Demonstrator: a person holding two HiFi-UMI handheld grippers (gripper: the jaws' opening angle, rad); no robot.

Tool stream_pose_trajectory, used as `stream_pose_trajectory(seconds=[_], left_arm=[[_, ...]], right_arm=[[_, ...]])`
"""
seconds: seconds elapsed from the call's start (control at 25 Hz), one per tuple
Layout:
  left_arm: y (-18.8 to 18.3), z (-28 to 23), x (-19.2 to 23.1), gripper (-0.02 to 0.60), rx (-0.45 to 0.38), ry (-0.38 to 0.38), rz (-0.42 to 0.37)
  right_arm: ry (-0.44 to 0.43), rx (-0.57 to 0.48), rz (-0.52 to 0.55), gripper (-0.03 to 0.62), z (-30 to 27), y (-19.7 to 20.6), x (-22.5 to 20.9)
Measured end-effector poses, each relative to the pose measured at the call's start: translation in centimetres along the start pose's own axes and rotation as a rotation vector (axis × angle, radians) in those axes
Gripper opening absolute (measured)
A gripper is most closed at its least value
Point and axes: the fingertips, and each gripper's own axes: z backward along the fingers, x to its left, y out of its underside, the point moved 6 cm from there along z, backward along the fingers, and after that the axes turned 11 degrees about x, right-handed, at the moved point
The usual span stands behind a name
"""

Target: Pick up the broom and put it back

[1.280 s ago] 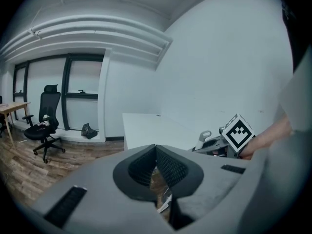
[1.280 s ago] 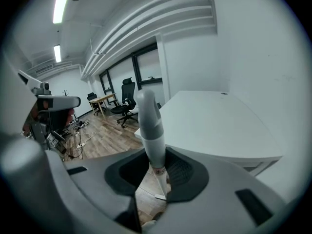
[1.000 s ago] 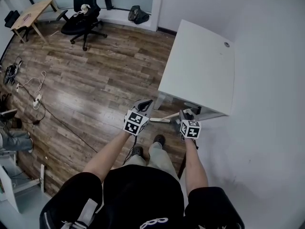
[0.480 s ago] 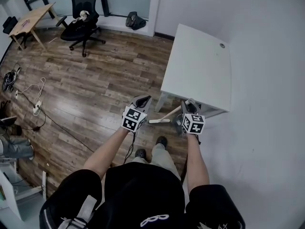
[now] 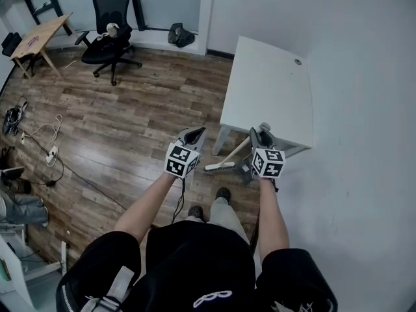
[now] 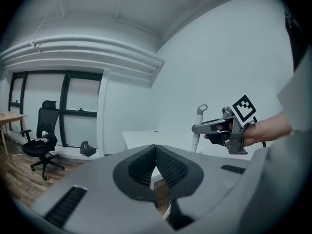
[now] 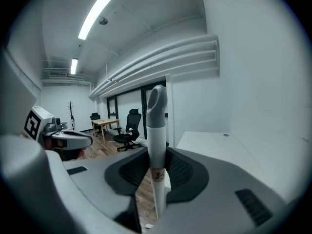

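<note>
Right gripper [image 7: 157, 175] pinching handle of white plastic broom with grey looped tip [image 7: 156, 130]; broom slants at near edge of white rectangular table [image 5: 273, 86]; left gripper [image 6: 156, 154] pressed together, empty, left of table's near corner

broom handle [image 7: 156, 126] upright, clamped in right tongs [image 7: 158, 175]

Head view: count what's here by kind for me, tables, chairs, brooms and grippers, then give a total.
Tables: 2, the white table and the wooden table
Chairs: 1, the office chair
Brooms: 1, the broom
Grippers: 2, the left gripper and the right gripper
Total: 6
</note>
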Motion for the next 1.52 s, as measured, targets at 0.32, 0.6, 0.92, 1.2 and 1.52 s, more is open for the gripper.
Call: stream_pose_trajectory(seconds=[0.32,0.6,0.92,1.2,1.52], left_arm=[[-0.3,1.0,-0.4,0.02,-0.016,-0.005,0.003],[0.0,1.8,-0.5,0.02,-0.012,-0.009,0.003],[0.6,2.2,-0.8,0.02,-0.008,-0.009,0.009],[1.0,2.9,-1.2,0.02,-0.011,-0.002,0.005],[1.2,2.4,-2.8,0.02,-0.01,0.03,0.001]], right_arm=[[0.009,-0.012,0.007,0.115,1.0,-0.3,0.4],[0.015,-0.008,0.001,0.115,1.4,-0.2,0.7],[0.013,-0.006,-0.005,0.114,1.8,0.0,1.1],[0.02,-0.002,-0.009,0.115,2.7,0.8,1.8],[0.046,0.009,-0.022,0.115,4.5,2.0,1.3]])
